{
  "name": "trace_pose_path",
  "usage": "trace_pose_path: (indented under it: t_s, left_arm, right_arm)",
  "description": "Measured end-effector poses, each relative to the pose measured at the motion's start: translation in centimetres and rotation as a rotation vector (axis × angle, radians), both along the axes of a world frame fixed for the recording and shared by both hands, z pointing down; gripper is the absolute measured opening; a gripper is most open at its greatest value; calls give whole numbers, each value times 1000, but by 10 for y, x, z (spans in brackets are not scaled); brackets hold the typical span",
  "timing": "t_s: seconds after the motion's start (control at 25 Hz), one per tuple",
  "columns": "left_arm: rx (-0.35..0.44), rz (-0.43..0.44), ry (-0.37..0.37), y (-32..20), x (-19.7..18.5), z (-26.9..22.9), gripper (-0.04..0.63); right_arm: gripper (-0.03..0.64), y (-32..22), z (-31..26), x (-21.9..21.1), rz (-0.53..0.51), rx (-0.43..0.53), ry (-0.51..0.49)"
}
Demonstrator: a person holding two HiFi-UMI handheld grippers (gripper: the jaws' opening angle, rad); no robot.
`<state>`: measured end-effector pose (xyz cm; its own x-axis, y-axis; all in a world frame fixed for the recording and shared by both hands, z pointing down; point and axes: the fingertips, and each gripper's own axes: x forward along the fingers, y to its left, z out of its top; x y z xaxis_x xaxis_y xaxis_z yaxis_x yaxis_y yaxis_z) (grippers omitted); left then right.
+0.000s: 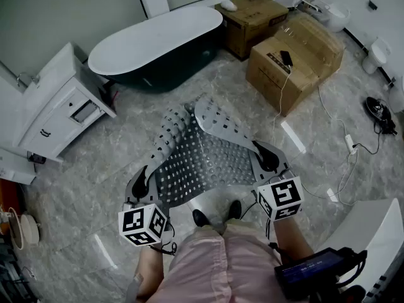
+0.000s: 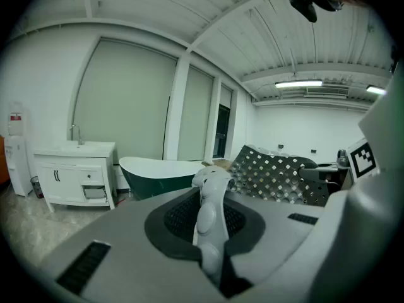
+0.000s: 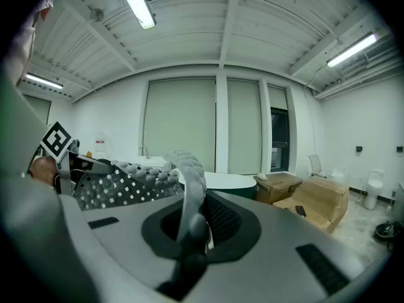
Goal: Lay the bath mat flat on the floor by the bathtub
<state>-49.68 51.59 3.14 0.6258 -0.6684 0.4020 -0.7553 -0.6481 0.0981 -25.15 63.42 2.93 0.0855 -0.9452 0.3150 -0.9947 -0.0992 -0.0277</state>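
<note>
A grey perforated bath mat [image 1: 192, 150] hangs stretched between my two grippers, above the marble floor in front of the dark green bathtub [image 1: 158, 43]. Its far end curls over and droops toward the tub. My left gripper [image 1: 141, 180] is shut on the mat's near left corner, and the pinched edge [image 2: 211, 213] stands upright between its jaws. My right gripper [image 1: 268, 158] is shut on the near right corner, with the mat edge [image 3: 189, 201] clamped in its jaws. In each gripper view the rest of the mat [image 2: 278, 178] [image 3: 120, 185] spreads toward the other gripper.
A white vanity cabinet [image 1: 60, 103] stands left of the tub. Two cardboard boxes [image 1: 293, 59] sit to the right, with a cable and power strip [image 1: 349, 145] on the floor. The person's shoes [image 1: 214, 214] are just behind the mat. A toilet [image 1: 379, 52] is at far right.
</note>
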Motion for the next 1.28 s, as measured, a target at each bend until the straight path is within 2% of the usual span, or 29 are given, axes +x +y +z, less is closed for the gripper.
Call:
trace_pose_path:
  t_s: [0.36, 0.64, 0.88, 1.12, 1.28]
  left_arm:
    - [-17, 4, -14, -1, 27, 9, 41]
    - [-28, 13, -33, 10, 29, 17, 41]
    - [-57, 1, -34, 34, 82, 31, 41]
    - [-75, 1, -61, 41, 75, 36, 41]
    - [-83, 3, -61, 22, 83, 44, 41]
  right_arm:
    - [31, 2, 11, 30, 16, -1, -25]
    - [31, 19, 23, 37, 31, 0, -52]
    - [31, 34, 36, 92, 11, -5, -79]
    - [32, 40, 44, 86, 9, -25, -100]
    - [31, 22, 53, 94, 10, -36, -112]
